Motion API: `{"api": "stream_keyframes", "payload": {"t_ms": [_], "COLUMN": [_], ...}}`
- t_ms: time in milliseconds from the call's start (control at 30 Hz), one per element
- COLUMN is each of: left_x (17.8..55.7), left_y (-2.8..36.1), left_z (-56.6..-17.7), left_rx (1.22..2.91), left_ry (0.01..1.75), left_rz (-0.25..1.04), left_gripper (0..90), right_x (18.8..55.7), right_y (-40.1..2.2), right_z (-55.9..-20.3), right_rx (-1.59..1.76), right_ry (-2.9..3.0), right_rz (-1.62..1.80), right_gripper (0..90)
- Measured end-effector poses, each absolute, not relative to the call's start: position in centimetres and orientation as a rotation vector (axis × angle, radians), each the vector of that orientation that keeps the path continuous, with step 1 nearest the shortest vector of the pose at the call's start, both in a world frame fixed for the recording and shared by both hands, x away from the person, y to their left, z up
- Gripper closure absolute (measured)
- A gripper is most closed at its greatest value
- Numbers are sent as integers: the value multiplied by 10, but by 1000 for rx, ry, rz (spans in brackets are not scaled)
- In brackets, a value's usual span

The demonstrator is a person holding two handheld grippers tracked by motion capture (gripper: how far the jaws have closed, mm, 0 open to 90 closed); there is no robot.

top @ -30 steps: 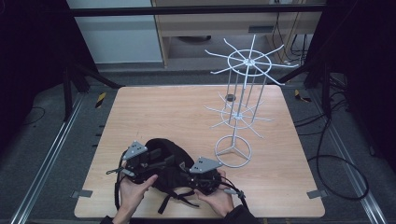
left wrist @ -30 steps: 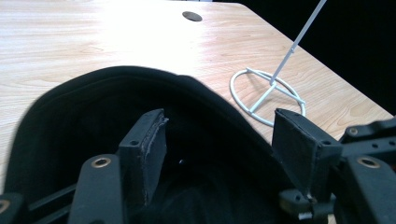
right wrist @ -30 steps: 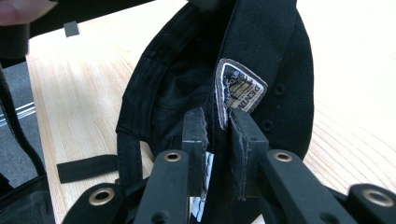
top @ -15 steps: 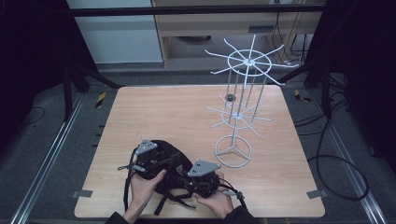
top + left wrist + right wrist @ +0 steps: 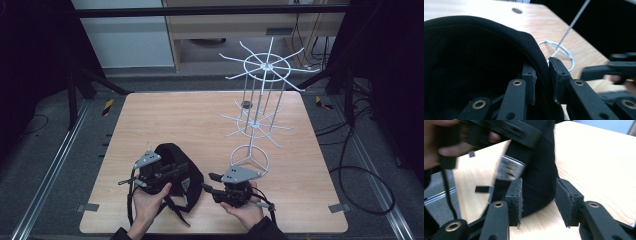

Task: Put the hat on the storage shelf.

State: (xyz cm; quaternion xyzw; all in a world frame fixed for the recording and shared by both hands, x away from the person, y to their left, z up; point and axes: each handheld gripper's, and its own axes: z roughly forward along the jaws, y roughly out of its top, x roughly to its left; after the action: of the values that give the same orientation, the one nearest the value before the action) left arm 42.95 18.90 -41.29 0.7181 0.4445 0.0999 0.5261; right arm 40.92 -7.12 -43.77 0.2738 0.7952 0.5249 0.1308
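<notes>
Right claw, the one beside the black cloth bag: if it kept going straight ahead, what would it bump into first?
Probably the black cloth bag. In the right gripper view the right claw stands open, its jaws having just been opening, with the bag's rounded side straight ahead between them. How near is hard to judge.

Table: a square light-wood tabletop point(image 5: 165, 120) with rounded corners.
Floor: dark grey point(image 5: 45, 155) — metal rails point(image 5: 55, 170) run along both sides of the table, and black cables point(image 5: 357, 170) loop at the right.
Back: a pale wooden cabinet point(image 5: 225, 30) beside a white panel point(image 5: 122, 37).
Light: dim at the edges — bright on the tabletop.
</notes>
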Motion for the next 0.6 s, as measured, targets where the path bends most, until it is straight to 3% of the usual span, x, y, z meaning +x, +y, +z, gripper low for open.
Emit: {"api": "stream_keyframes", "payload": {"t_ms": [467, 500, 533, 600], "left_x": [408, 407, 405, 405], "left_y": [180, 178, 176, 175], "left_z": [-386, -386, -386, -386], "left_rx": [1748, 1756, 1769, 1777], "left_ry": [871, 859, 851, 850], "left_rz": [213, 213, 226, 239], "left_gripper": [789, 790, 790, 790], "right_x": [417, 418, 420, 420], "right_y": [-69, -68, -65, -64], "right_z": [-444, -444, -445, -445], "right_rx": [789, 782, 775, 763], "right_ry": [2290, 2292, 2327, 2351], "right_rz": [1548, 1557, 1571, 1578], "right_gripper": [520, 537, 684, 820]}}
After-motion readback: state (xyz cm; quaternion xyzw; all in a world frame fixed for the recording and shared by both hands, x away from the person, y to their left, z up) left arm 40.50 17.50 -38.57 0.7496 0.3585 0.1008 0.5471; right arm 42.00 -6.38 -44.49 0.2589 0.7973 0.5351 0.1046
